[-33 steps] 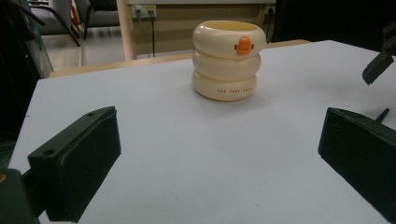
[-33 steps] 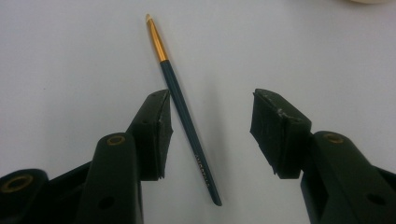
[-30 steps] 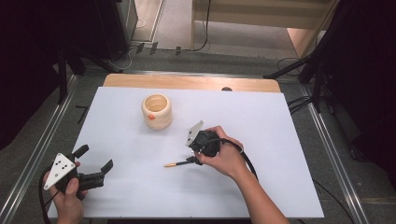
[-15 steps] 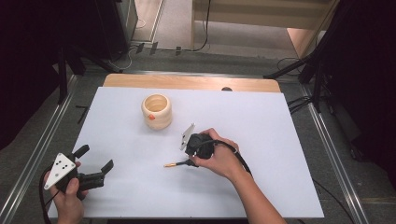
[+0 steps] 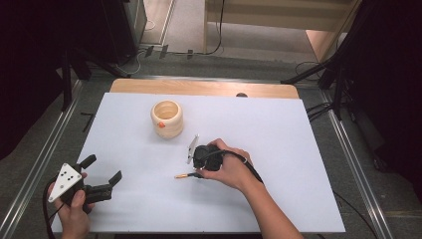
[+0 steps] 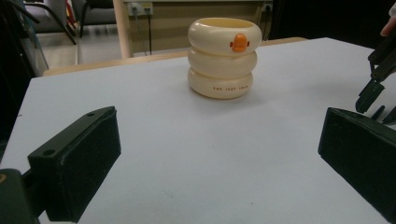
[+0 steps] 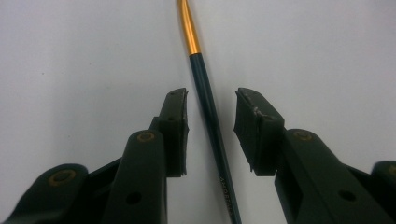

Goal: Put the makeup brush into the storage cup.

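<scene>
Brush [image 7: 205, 100] flat on table [image 5: 298, 129], between parted right gripper [image 7: 211, 133] fingers; left gripper [image 5: 102, 174] agape.

Cream cup [image 5: 167, 118] beyond two grippers

left hand [image 5: 74, 206] near the table's front left corner, wrapped around the left gripper [image 5: 102, 175], jaws spread wide and aimed toward the far right. right forearm [image 5: 271, 216] in from the front edge, angled toward the middle; right hand [image 5: 230, 169] closed over the right gripper [image 7: 211, 133], tipped down close to the tabletop, jaws parted with a narrow gap, pads [image 7: 173, 126] not touching anything.
</scene>
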The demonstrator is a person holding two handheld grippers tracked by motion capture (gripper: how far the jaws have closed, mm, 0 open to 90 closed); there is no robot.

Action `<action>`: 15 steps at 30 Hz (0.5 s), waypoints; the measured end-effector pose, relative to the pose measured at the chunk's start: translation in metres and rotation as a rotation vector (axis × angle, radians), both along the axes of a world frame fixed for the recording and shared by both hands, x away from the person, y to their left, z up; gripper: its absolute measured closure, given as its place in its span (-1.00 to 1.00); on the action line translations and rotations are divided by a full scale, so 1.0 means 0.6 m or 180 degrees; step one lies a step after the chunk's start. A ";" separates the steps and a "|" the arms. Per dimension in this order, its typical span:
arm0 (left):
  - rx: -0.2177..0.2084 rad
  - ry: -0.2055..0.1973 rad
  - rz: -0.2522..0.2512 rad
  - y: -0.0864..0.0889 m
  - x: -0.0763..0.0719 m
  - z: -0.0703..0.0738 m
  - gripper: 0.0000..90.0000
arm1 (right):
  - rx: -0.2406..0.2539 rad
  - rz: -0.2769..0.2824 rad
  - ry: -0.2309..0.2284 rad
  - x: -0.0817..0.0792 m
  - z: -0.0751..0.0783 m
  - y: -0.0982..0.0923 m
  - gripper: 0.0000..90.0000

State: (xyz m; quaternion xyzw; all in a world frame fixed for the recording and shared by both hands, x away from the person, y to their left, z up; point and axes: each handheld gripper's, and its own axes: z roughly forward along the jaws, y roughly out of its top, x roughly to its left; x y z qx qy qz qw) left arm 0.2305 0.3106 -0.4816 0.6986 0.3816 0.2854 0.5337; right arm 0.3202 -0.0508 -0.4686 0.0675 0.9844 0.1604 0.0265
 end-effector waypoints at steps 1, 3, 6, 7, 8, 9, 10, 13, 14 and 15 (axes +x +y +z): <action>-0.0005 0.0002 0.0000 0.000 0.000 0.000 -1.00 | -0.0023 -0.0001 0.0012 -0.001 -0.001 0.002 0.48; -0.0004 0.0006 0.0002 0.000 0.000 0.000 -1.00 | -0.0048 0.0048 0.0003 0.001 -0.002 0.005 0.51; -0.0009 0.0004 0.0001 0.000 0.001 0.000 -1.00 | -0.0094 0.0026 0.0029 0.001 -0.004 0.009 0.54; -0.0003 0.0001 0.0002 0.000 0.000 0.000 -1.00 | -0.0120 0.0088 0.0003 0.003 -0.004 0.011 0.54; -0.0011 0.0000 0.0008 0.000 0.000 0.000 -1.00 | -0.0146 0.0077 0.0002 0.002 -0.005 0.012 0.54; -0.0012 -0.0003 0.0009 0.000 0.000 0.000 -1.00 | -0.0151 0.0061 0.0022 0.001 -0.005 0.014 0.54; -0.0013 -0.0004 0.0009 0.000 0.000 0.000 -1.00 | -0.0170 0.0085 0.0025 0.001 -0.005 0.016 0.55; -0.0012 -0.0005 -0.0002 -0.001 0.000 0.001 -1.00 | -0.0220 0.0125 0.0036 0.002 -0.007 0.022 0.56; -0.0010 -0.0002 0.0001 -0.001 0.000 0.001 -1.00 | -0.0231 0.0118 0.0036 0.001 -0.007 0.024 0.56; -0.0011 -0.0002 0.0000 -0.001 0.000 0.001 -1.00 | -0.0246 0.0107 0.0042 0.001 -0.007 0.025 0.56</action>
